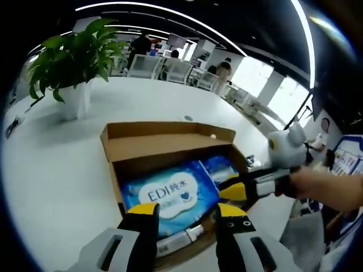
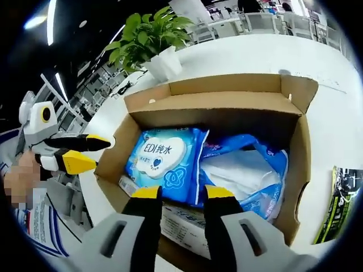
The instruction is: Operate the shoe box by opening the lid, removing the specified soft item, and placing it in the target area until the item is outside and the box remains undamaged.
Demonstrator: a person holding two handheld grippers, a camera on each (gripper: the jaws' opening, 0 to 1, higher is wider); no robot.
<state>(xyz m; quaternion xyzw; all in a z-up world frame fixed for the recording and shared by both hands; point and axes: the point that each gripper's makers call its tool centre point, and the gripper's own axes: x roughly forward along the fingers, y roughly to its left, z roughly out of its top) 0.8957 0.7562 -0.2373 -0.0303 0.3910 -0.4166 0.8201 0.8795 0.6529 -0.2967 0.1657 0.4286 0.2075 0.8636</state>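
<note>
While we look along the left claw (image 1: 184, 212), its two yellow-tipped jaws stand apart and empty at the near edge of the shoe box (image 1: 170, 148), which sits on a white surface (image 1: 57, 170) with its lid already folded back, so the contents lie exposed. Inside we see a blue wipes pack (image 1: 170, 195) lying flat, the soft item we judge is to come out, and a second blue packet (image 1: 220, 167) beside it. The right claw (image 1: 237, 190) reaches in from the right side, level with the box wall. A potted plant (image 1: 71, 62) stands well behind the box.

From the right gripper view, we see the right claw (image 2: 184, 195) also parted and holding nothing, poised just above the wipes pack (image 2: 164, 158), likely lined up to pinch its edge. A crumpled blue bag (image 2: 249, 170) fills the box's (image 2: 227, 96) other half. The left claw (image 2: 85, 152) waits outside the box wall, perhaps ready to steady it.
</note>
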